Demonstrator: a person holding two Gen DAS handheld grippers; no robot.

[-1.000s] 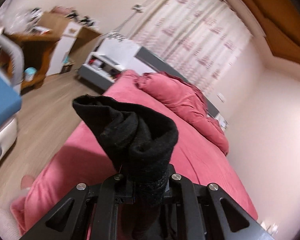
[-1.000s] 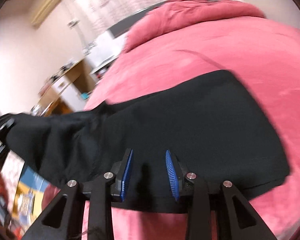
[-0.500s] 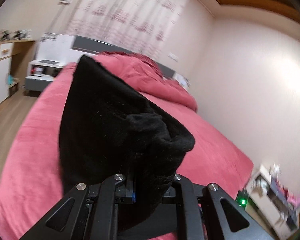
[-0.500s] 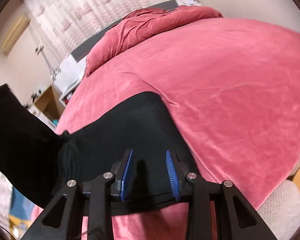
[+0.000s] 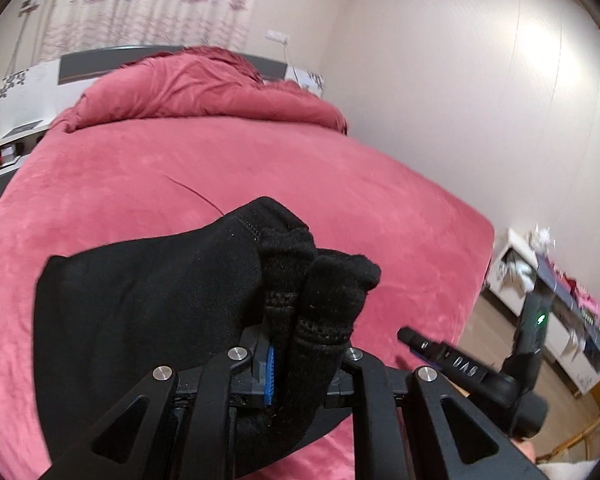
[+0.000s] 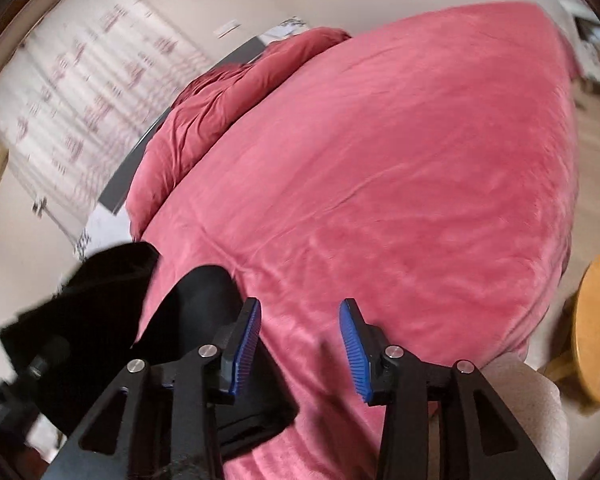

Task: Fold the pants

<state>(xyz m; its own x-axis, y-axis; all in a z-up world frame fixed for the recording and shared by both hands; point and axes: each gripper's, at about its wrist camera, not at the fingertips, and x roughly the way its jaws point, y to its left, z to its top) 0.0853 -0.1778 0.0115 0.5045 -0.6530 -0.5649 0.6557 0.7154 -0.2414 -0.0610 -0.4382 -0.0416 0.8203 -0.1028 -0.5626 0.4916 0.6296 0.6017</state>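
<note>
The black pants (image 5: 140, 304) lie at the near edge of the pink bed (image 5: 228, 160), with one bunched end lifted off the cover. The left gripper (image 5: 304, 364) has that bunched end pinched tight between its fingers; the cloth bulges out above the jaws in two thick rolls and the rest of the fabric drapes away to the left, down onto the bed. This gripper points toward the headboard, raised a little above the cover.

From the right wrist view the pants (image 6: 188, 320) sit at the lower left, on the bed's near edge. The right gripper (image 6: 300, 340) stands with its blue-padded fingers (image 6: 248, 336) spread wide and nothing between them, only bare pink cover. Its left finger overlaps the dark cloth; I cannot tell whether it touches. It tilts down toward the bed (image 6: 400, 180).

In the left wrist view the right gripper (image 5: 412, 338) shows at the lower right of the bed, its black body marked with letters that read roughly "DAS", and a small green light glows on it.

At the head of the bed lies a rumpled pink duvet (image 5: 204, 88), and behind it a patterned curtain (image 5: 152, 0).
</note>
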